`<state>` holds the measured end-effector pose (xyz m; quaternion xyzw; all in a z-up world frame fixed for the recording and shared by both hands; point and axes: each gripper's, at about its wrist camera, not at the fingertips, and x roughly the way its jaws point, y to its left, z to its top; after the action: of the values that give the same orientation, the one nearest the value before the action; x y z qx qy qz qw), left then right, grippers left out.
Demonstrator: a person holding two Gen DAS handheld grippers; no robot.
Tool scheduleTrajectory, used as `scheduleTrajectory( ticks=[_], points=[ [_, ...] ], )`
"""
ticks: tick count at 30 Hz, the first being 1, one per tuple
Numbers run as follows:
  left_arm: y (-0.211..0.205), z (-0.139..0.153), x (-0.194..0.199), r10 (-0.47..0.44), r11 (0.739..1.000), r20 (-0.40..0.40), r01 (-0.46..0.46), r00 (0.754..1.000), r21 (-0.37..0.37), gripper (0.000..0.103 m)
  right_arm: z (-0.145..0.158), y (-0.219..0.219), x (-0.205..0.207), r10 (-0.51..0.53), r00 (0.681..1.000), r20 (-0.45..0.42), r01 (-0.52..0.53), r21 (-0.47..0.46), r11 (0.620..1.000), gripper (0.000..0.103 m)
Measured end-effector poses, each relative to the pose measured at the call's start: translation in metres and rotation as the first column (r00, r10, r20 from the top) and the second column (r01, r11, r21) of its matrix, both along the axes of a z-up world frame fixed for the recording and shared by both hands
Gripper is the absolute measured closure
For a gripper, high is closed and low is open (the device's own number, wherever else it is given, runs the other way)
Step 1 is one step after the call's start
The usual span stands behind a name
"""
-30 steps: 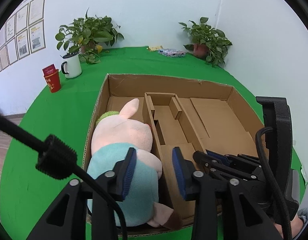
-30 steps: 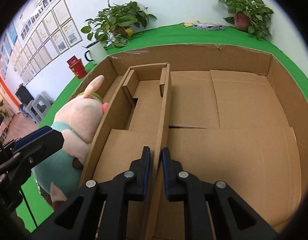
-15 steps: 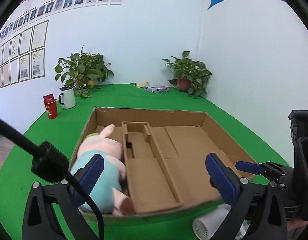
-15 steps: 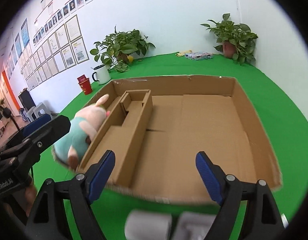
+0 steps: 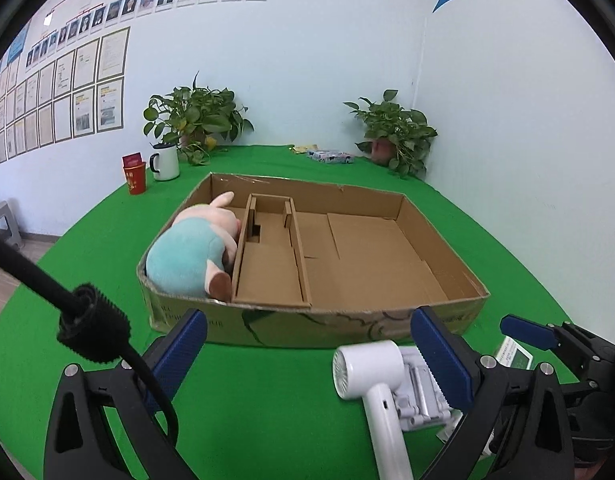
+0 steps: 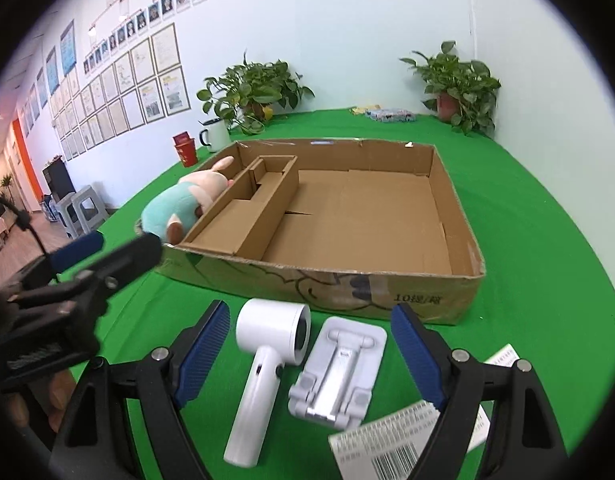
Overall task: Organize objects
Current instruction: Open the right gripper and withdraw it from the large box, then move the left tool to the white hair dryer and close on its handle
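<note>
- Left hand-held gripper (image 5: 309, 354): jaws spread wide, nothing between the blue ribbed pads, poised above bare green desk (image 5: 267, 400) in front of the box.
- Right hand-held gripper (image 6: 311, 354): jaws wide, empty, framing the hair dryer and stand from above, no contact.
- Cardboard box (image 6: 459, 240): shallow, open-topped, corrugated brown, printed front wall; narrow divider insert (image 6: 263, 204) left of centre, large right bay vacant.
- Plush pig (image 5: 191, 252): soft pink body, teal shirt, lying in the left compartment against the divider.
- Hair dryer (image 6: 267, 360): smooth white plastic, cylindrical head, straight handle, lying on the desk just before the box.
- Folding stand (image 6: 339, 372): pale grey, flat plate with hinged arms, beside the dryer, apart from it.
- Printed paper slips (image 6: 391, 444): thin, barcoded, near the right finger.
- Step in hand, judged: picking the next item. Best gripped across the dryer's handle, jaws squared to it; slick round plastic likely to slip in a skewed pinch. Placement suited to the open right bay.
</note>
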<state>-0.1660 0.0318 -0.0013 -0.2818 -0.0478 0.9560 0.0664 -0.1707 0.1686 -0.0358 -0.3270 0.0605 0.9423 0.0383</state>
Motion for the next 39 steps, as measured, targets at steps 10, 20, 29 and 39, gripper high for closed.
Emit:
scheduleTrajectory(
  ticks=[10, 20, 29, 39],
  points=[
    [0.006, 0.009, 0.026, -0.057, 0.997, -0.01, 0.057, 0.998, 0.043, 0.094, 0.013, -0.006, 0.033, -0.018, 0.996, -0.089, 0.022, 0.041, 0.999, 0.069],
    [0.005, 0.009, 0.022, -0.109, 0.988, 0.008, 0.107, 0.994, 0.111, 0.01, 0.011, 0.001, 0.043, 0.004, 0.994, -0.109, -0.002, 0.019, 1.0, 0.014],
    [0.001, -0.035, -0.018, -0.302, 0.923, 0.193, 0.235, 0.934, 0.306, 0.01, -0.007, -0.006, 0.046, 0.127, 0.988, -0.088, -0.133, -0.056, 0.99, 0.014],
    [0.008, -0.108, -0.062, -0.514, 0.787, 0.338, 0.277, 0.788, 0.551, 0.012, -0.053, -0.009, 0.039, 0.262, 0.965, -0.01, -0.253, -0.301, 0.92, 0.016]
  ],
)
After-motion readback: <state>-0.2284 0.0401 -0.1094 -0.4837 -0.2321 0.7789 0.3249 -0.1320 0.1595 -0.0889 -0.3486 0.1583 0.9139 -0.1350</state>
